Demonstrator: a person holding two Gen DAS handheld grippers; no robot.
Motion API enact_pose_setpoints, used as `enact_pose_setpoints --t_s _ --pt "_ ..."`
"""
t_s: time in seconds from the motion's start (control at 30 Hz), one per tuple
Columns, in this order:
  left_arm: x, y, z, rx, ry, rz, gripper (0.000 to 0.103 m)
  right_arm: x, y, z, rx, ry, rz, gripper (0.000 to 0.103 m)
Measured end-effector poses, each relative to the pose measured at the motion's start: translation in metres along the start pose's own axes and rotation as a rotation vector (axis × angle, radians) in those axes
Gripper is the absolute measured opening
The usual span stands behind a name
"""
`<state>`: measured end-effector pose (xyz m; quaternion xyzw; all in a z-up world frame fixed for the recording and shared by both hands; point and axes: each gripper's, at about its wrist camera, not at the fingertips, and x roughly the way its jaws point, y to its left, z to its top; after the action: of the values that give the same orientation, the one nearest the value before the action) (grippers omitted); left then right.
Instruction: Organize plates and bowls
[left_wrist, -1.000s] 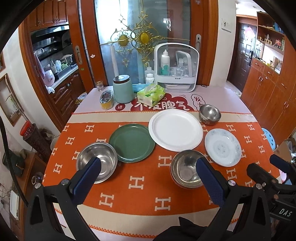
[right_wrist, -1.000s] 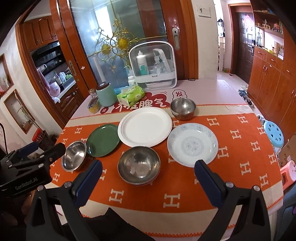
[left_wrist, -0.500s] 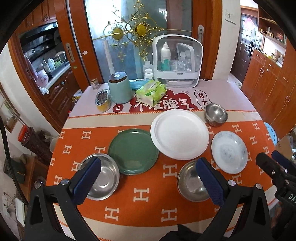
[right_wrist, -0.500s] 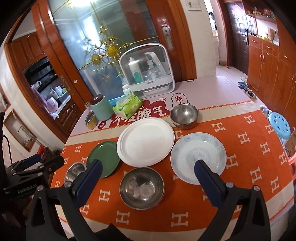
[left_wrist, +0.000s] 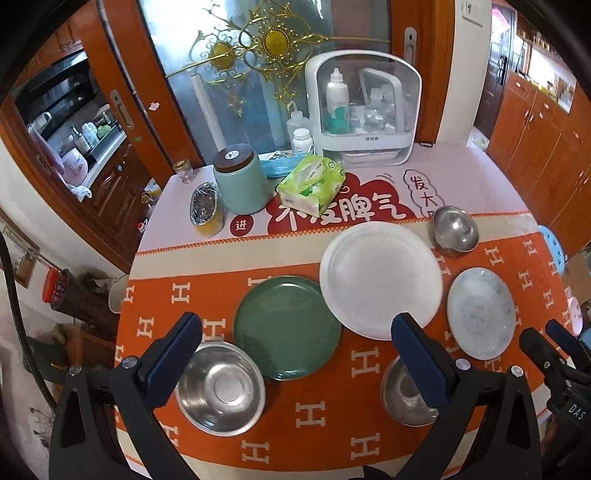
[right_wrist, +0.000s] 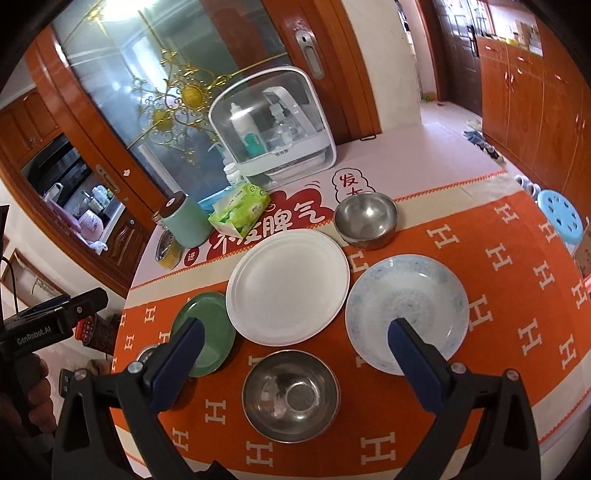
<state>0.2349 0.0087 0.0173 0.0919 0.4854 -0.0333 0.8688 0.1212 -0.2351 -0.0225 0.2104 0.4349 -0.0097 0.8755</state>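
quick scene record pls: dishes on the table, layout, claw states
plates: white plate, green plate, blue-patterned plate
bowls: three steel bowls: near-left, near-centre, far-right
stacking: none; white plate rim overlaps green plate edge
surface: orange H-print tablecloth
clutter at back: tissue pack, teal canister, white storage case
left claw: open, empty, above the table
right claw: open, empty, above near-centre bowl
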Motion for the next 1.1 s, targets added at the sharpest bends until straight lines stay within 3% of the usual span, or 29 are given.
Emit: enact_pose_setpoints --t_s 0.37,0.63,0.93,1.1 --pt "0.053 -0.007 0.039 0.1 0.042 -0.137 0.102 0.047 -0.004 0.021 0.052 0.072 0.013 0.1" --pt "0.135 -0.021 0.056 0.167 0.126 -0.251 0.102 0.099 -0.025 0.016 0.173 0.183 0.07 0.1" --pt "0.218 -0.022 0.057 0.164 0.228 -0.282 0.102 0.146 -0.039 0.007 0.263 0.305 0.092 0.099" --pt "0.253 -0.026 0.056 0.164 0.275 -0.284 0.101 0.17 -0.043 0.001 0.293 0.372 0.087 0.091"
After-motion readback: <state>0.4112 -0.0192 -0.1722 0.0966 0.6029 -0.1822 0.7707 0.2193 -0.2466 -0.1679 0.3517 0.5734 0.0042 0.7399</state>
